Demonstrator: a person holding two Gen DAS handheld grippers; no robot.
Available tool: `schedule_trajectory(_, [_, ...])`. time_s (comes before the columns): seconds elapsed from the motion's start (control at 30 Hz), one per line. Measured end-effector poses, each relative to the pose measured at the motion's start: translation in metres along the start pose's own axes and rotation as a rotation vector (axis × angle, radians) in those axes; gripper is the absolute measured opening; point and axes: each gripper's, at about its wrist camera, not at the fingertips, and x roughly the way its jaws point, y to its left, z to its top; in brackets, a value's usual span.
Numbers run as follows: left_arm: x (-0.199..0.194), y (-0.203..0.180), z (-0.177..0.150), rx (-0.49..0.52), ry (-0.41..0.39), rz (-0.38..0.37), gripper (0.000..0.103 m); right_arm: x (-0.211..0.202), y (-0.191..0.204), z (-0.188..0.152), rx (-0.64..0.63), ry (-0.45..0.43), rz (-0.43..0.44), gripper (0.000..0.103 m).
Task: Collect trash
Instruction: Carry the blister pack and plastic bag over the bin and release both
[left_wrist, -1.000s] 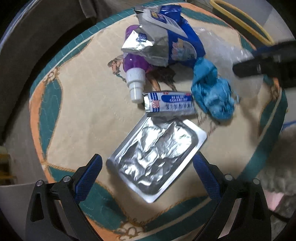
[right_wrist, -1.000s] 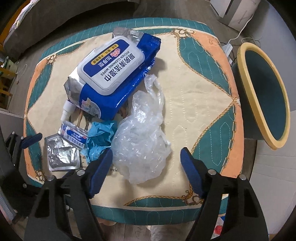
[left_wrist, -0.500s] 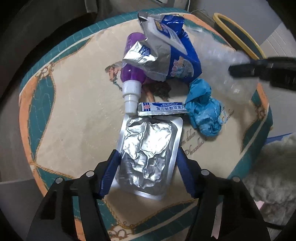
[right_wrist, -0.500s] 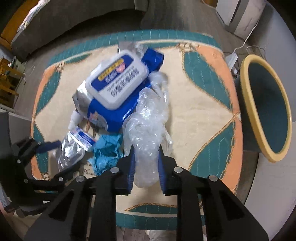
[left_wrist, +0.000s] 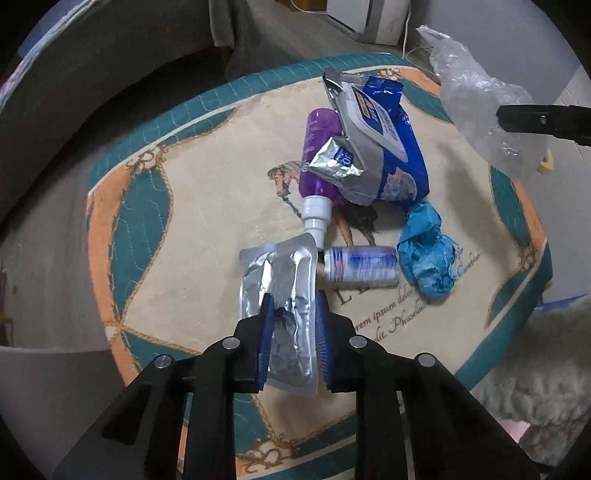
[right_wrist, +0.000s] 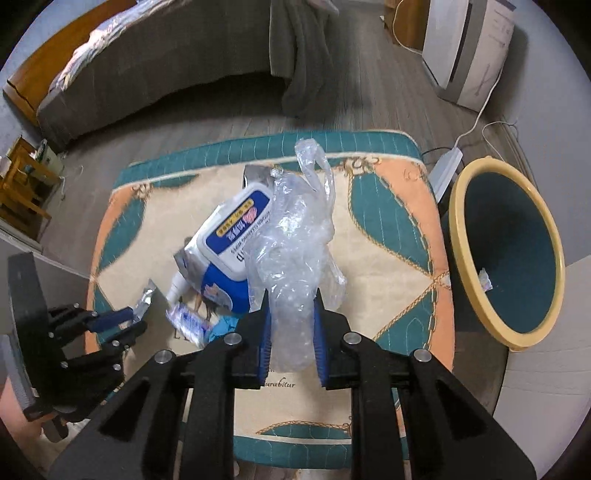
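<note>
My left gripper (left_wrist: 293, 299) has its jaws closing on a crumpled silver foil pack (left_wrist: 280, 266), and the pads press on its lower end. The pack hangs lifted off the patterned cloth-covered table (left_wrist: 166, 221). My right gripper (right_wrist: 291, 295) is shut on a crumpled clear plastic bag (right_wrist: 295, 236), held up above the table. In the left wrist view the bag (left_wrist: 476, 99) hangs at the upper right. Left on the table are a blue wipes pack (left_wrist: 384, 158), a purple bottle (left_wrist: 317, 158), a small white-and-blue tube (left_wrist: 360, 266) and a crumpled blue glove (left_wrist: 424, 258).
A bin with a yellow rim (right_wrist: 465, 236) and a dark green inside stands on the floor right of the table, with a scrap in it. A grey sofa (right_wrist: 166, 81) lies beyond the table. A white appliance (right_wrist: 469, 55) and its cable are at the back right.
Both grippers went from open over the trash to shut on it. The left took hold of the foil pack, the right the plastic bag. Both have risen, lifting their items off the table.
</note>
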Motion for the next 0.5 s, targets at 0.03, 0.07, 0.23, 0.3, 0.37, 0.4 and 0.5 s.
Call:
schedule_trajectory(0.03, [-0.003, -0.003, 0.004, 0.001, -0.007, 0.012, 0.019, 0.0, -0.001, 0.001, 0.006, 0.001, 0.003, 0.018])
schedule_trajectory(0.07, [-0.005, -0.001, 0.004, -0.004, -0.016, 0.019, 0.018, 0.0, -0.001, 0.001, 0.006, 0.001, 0.003, 0.018])
schedule_trajectory(0.23, [-0.015, 0.025, 0.007, -0.134, -0.039, 0.006, 0.011, -0.002, 0.002, 0.002, -0.015, -0.003, -0.007, 0.018])
schedule_trajectory(0.3, [-0.012, 0.031, 0.007, -0.147, -0.026, 0.021, 0.011, 0.0, 0.004, 0.002, -0.015, -0.001, -0.001, 0.018])
schedule_trajectory(0.37, [-0.003, 0.037, 0.01, -0.165, -0.009, 0.025, 0.011, 0.0, 0.005, 0.002, -0.02, 0.0, 0.004, 0.018])
schedule_trajectory(0.4, [-0.001, 0.037, 0.009, -0.169, 0.0, 0.02, 0.011, 0.0, 0.006, 0.003, -0.024, 0.0, 0.004, 0.018])
schedule_trajectory(0.5, [0.001, 0.034, 0.008, -0.149, 0.007, 0.043, 0.012, -0.001, 0.006, 0.003, -0.03, 0.0, 0.01, 0.018])
